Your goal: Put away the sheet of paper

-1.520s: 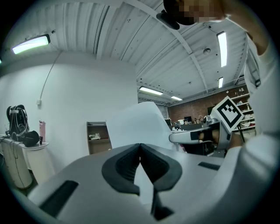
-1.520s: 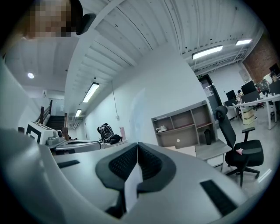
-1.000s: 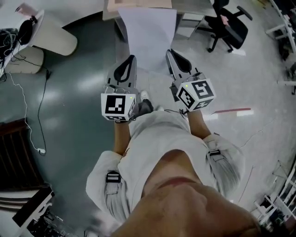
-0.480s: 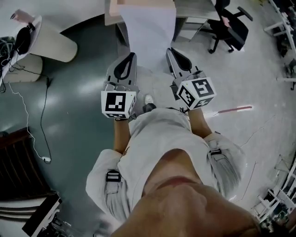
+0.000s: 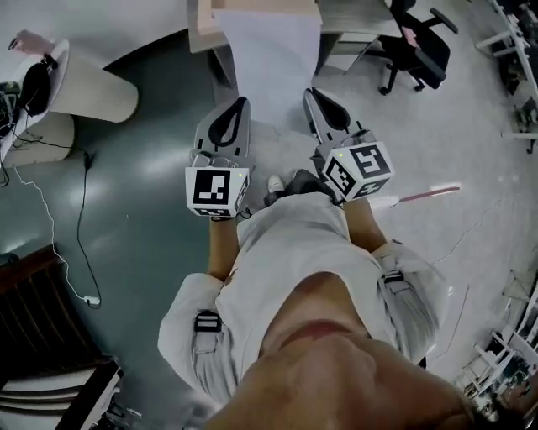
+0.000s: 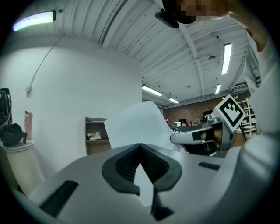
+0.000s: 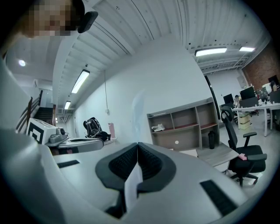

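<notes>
A white sheet of paper [image 5: 277,67] hangs stretched between both grippers, held out level in front of the person. My left gripper [image 5: 236,104] is shut on the sheet's near left corner, and my right gripper [image 5: 313,94] is shut on its near right corner. In the left gripper view the paper [image 6: 138,124] rises past the closed left gripper [image 6: 140,145]. The right gripper view shows the sheet edge-on, a strip of paper [image 7: 132,186] pinched in the closed right gripper [image 7: 138,144].
A wooden shelf unit [image 7: 188,127] stands against the wall ahead, with a low desk top [image 5: 252,10] in front of it. A black office chair [image 5: 416,46] is at the right. A white round pedestal table [image 5: 84,76] and a floor cable [image 5: 50,227] lie left.
The person has walked forward: the pedestal table, cable and floor marks have slid back in the head view. Both grippers stay shut on the paper in the same pose.
</notes>
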Demonstrator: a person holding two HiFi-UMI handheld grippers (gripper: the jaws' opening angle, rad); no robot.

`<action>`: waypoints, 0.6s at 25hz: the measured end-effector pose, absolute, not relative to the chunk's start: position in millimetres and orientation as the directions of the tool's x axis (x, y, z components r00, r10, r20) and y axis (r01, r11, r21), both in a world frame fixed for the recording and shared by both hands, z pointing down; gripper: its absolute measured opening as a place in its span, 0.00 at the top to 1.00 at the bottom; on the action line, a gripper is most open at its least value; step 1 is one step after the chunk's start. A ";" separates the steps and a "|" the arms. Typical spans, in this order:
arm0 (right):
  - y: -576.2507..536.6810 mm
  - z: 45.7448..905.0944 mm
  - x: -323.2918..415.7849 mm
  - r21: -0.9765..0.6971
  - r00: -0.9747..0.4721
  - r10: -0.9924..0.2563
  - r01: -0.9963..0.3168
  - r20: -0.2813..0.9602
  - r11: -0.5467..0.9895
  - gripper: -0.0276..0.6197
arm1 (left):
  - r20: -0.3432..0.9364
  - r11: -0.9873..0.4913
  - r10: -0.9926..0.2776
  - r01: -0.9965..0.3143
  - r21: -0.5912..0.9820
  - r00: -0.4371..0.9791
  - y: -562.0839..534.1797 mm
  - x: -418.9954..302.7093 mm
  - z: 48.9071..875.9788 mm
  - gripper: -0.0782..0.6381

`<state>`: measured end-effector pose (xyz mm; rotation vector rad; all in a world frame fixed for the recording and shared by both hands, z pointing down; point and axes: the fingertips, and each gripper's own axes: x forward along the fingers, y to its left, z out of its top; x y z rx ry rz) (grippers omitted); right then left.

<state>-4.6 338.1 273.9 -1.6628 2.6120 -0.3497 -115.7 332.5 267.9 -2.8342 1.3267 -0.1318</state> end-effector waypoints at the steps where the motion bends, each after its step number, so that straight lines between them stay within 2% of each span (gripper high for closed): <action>1: 334.1 274.6 -5.3 -0.202 -0.430 -0.897 -0.892 0.102 0.405 0.93 | 0.074 -0.641 -0.767 -0.767 -0.041 0.637 328.1 -116.5 268.3 0.86; 15: 253.2 283.0 4.8 -0.216 -0.481 -0.871 -0.865 0.097 0.454 0.93 | 0.089 -0.604 -0.796 -0.796 -0.044 0.599 252.0 -104.3 276.4 0.86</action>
